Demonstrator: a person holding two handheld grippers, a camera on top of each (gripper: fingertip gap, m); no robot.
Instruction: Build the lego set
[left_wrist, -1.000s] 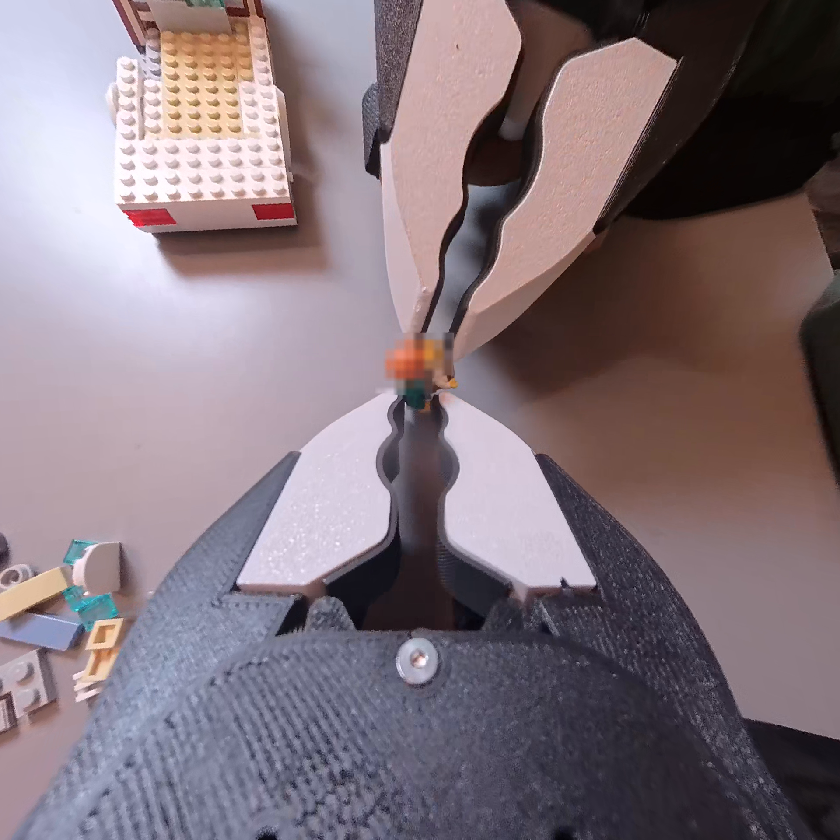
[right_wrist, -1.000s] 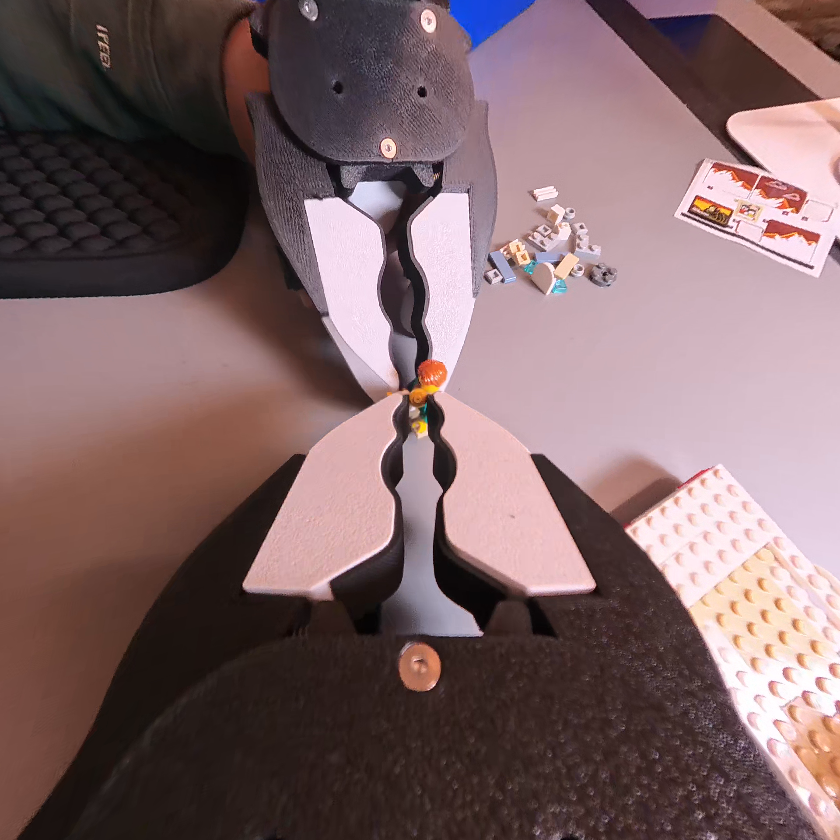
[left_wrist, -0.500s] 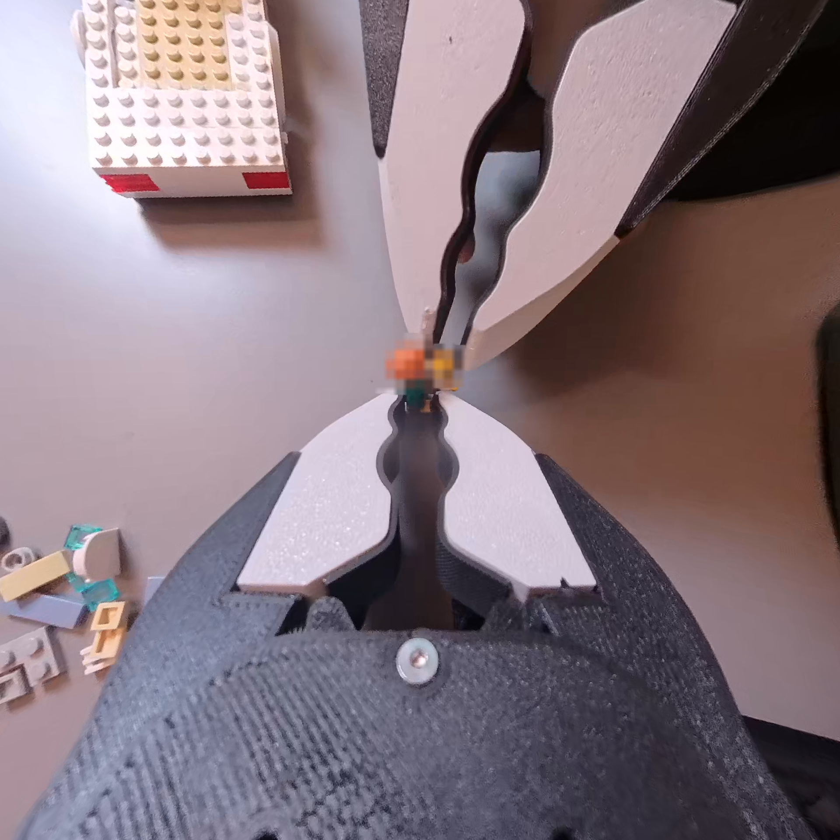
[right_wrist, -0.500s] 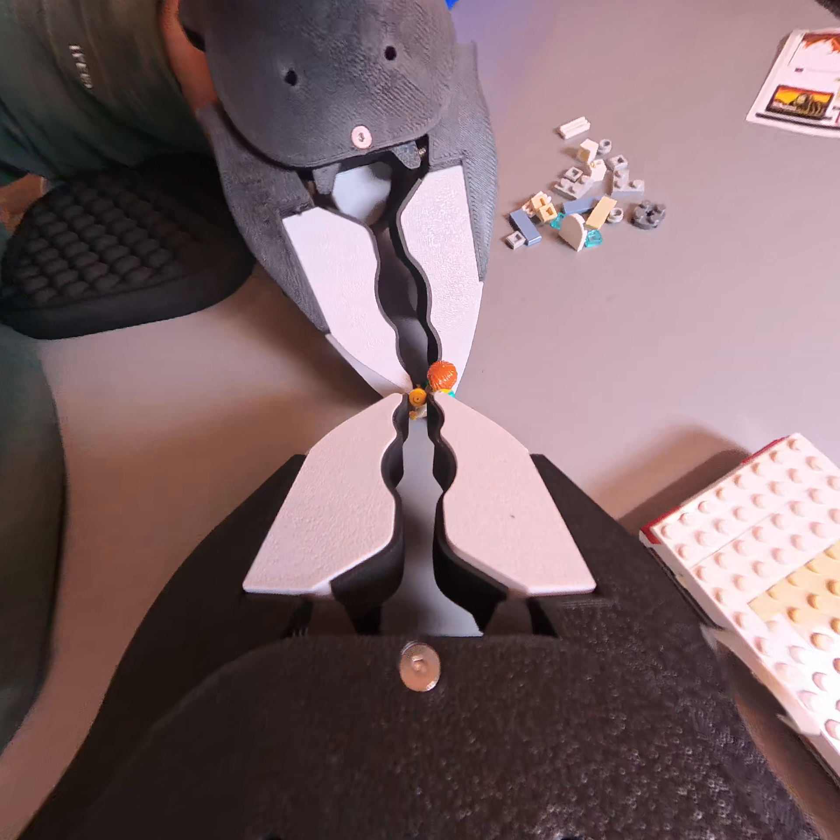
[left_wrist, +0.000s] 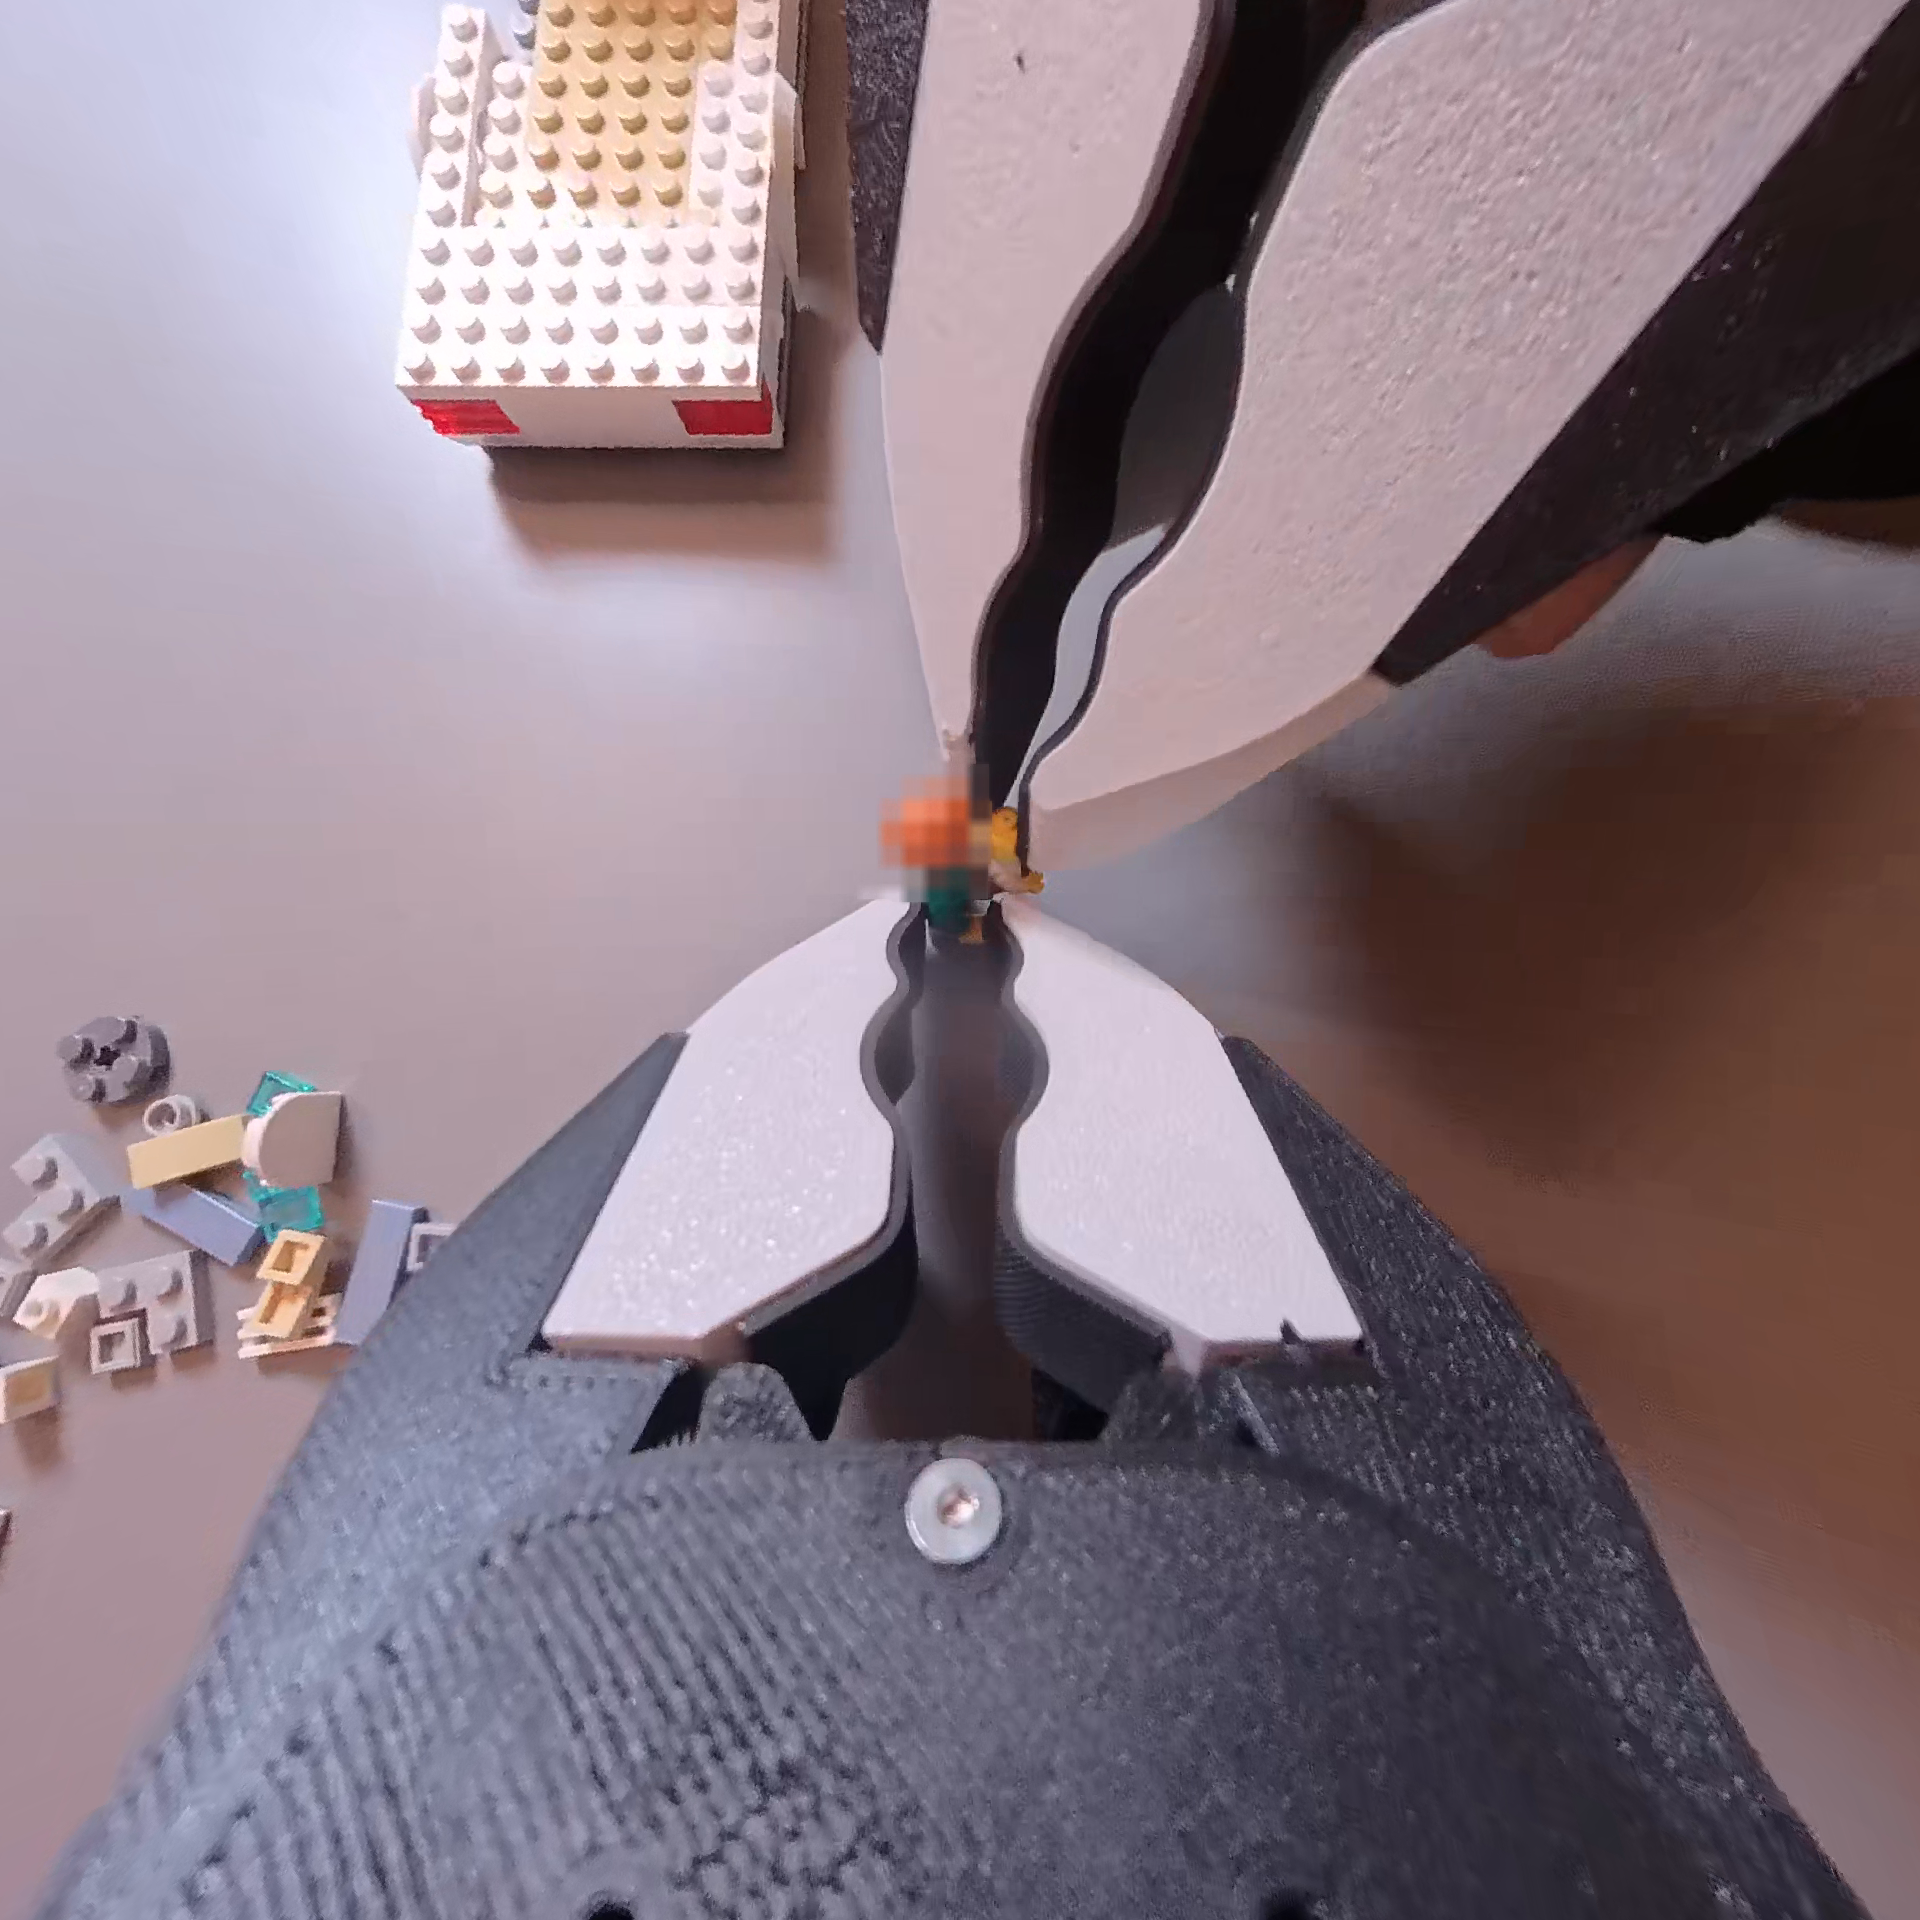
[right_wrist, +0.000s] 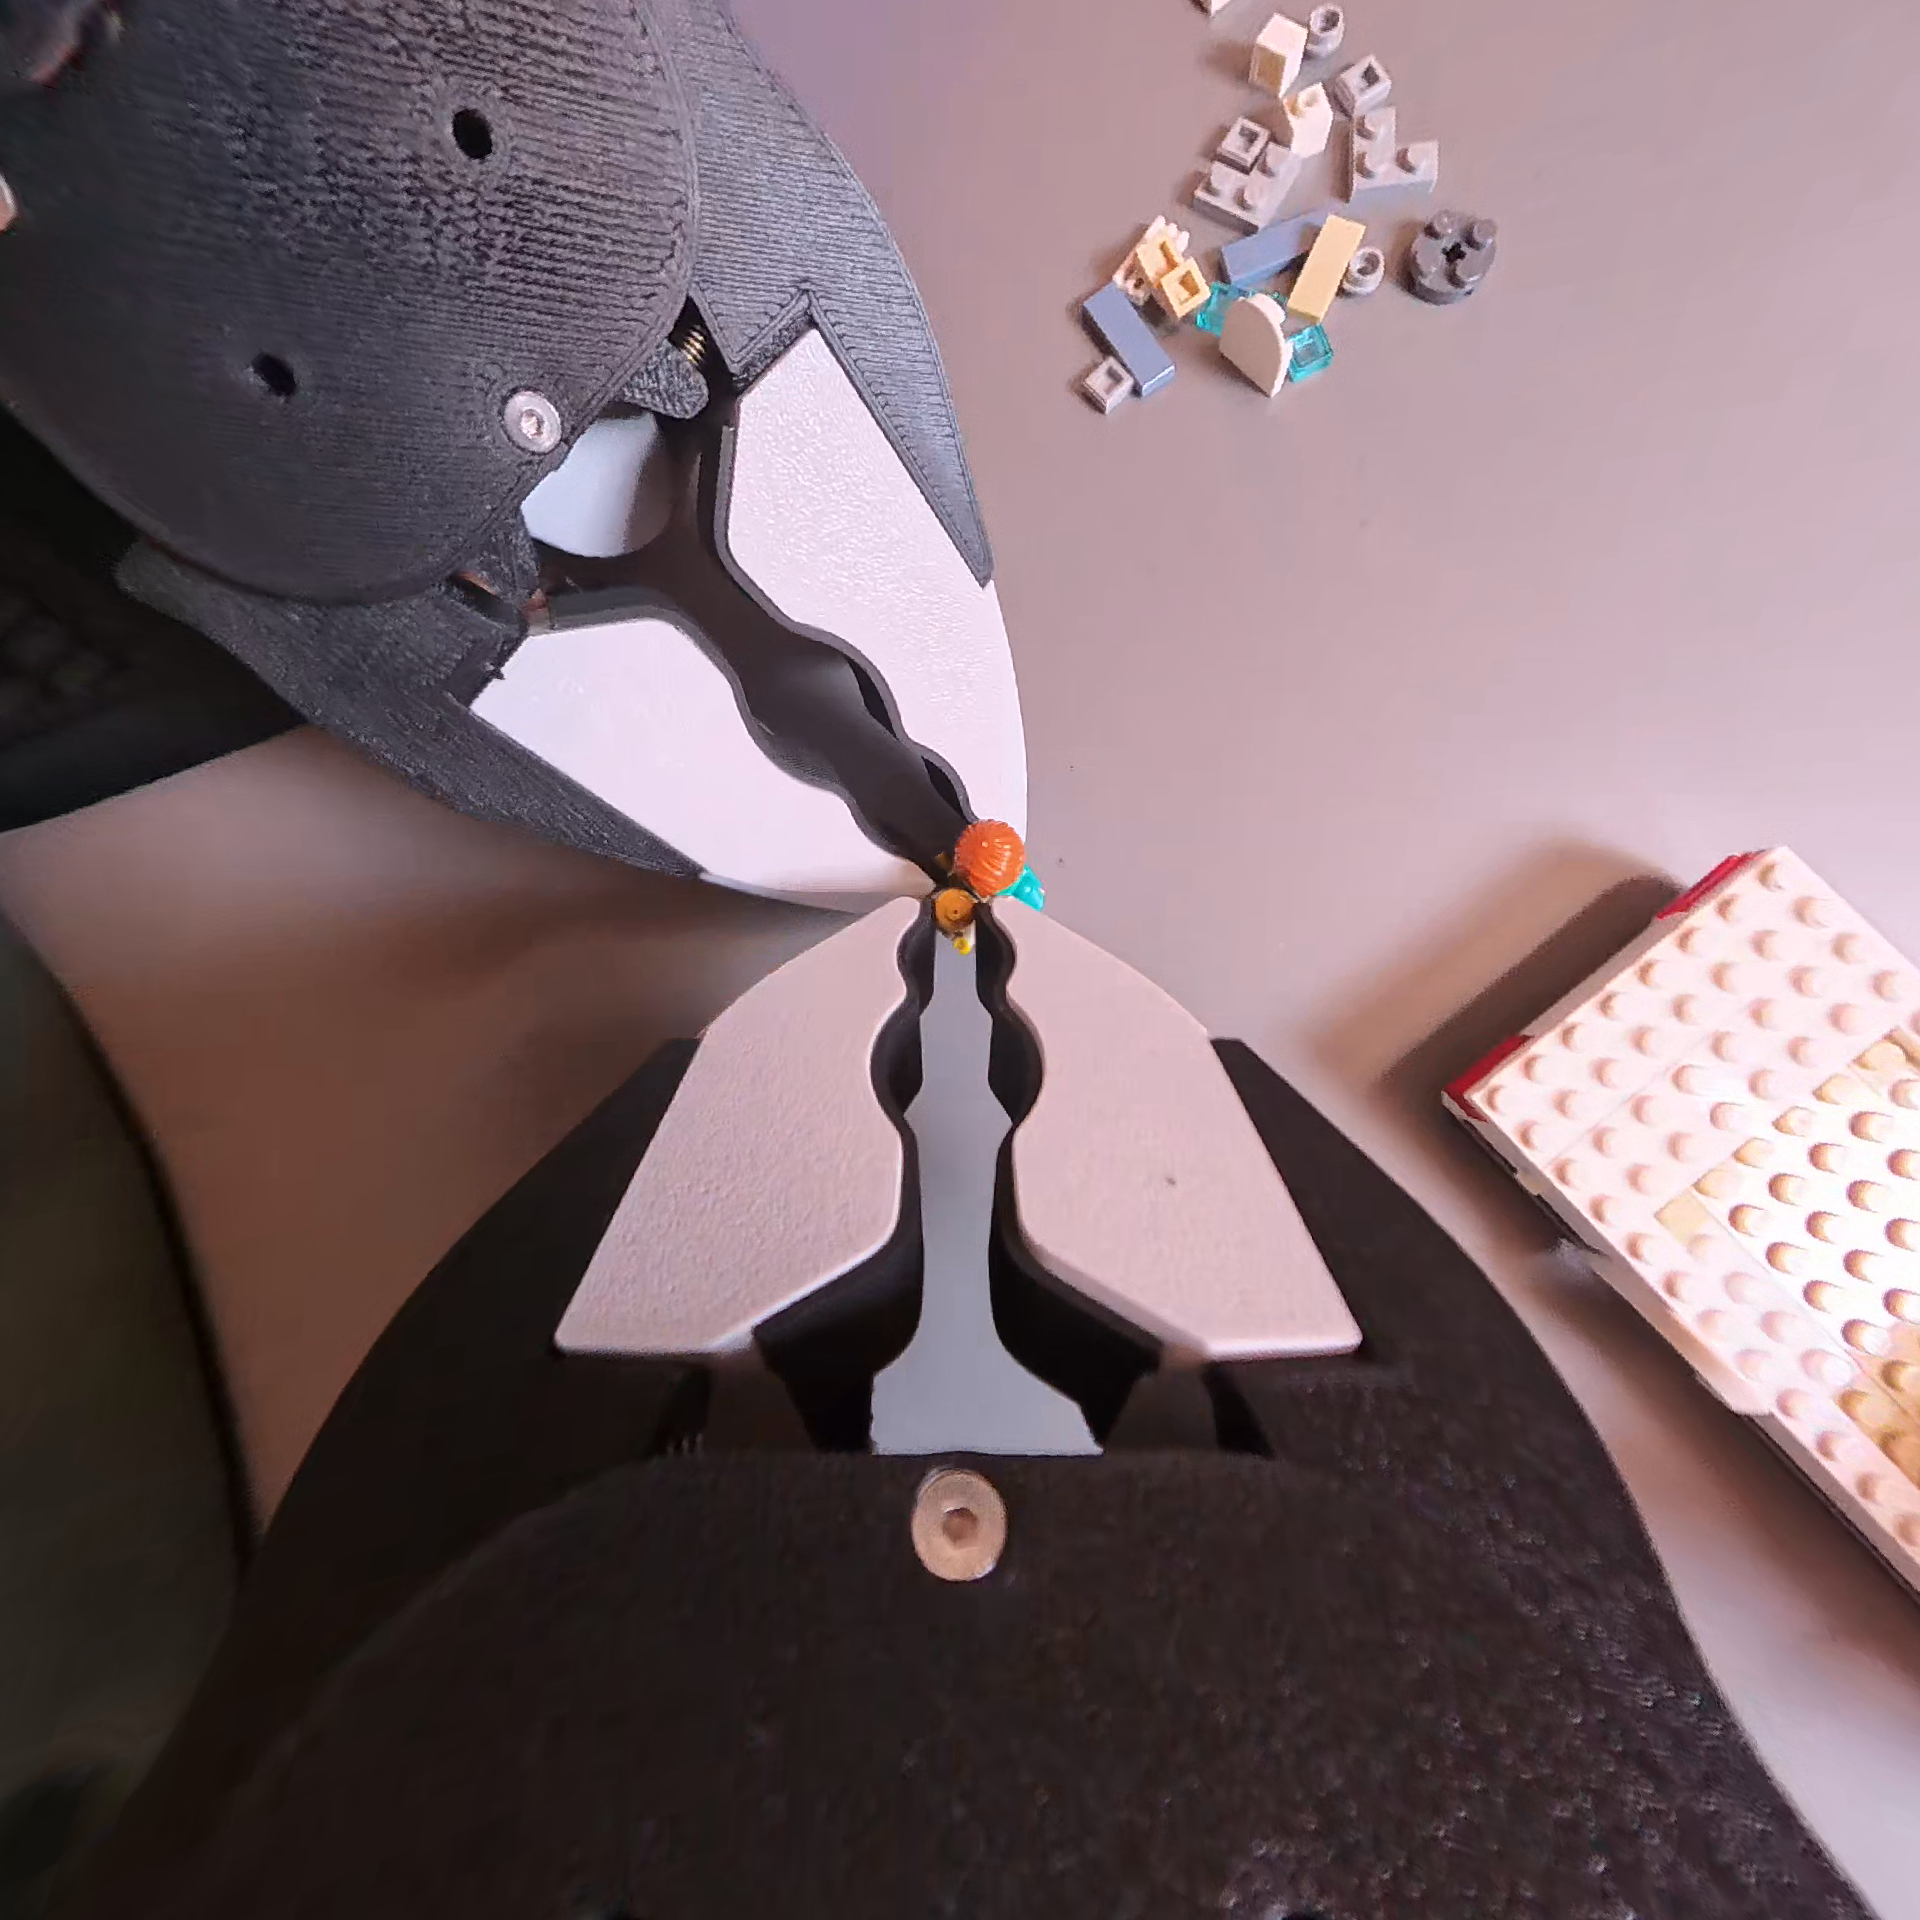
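Two grippers meet tip to tip: your left gripper (left_wrist: 961, 914) and right gripper (right_wrist: 961, 920) both pinch the little figure (right_wrist: 987, 868) between them, its body pointing from one to the other.

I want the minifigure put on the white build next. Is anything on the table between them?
Nothing visible: the table is bare between the minifigure, held by both tongs, and the build.

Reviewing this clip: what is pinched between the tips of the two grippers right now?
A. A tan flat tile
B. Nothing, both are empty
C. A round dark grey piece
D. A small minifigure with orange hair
D: the minifigure, orange hair and teal body, sits between the tips of the left gripper and the right gripper, both closed on it above the table.
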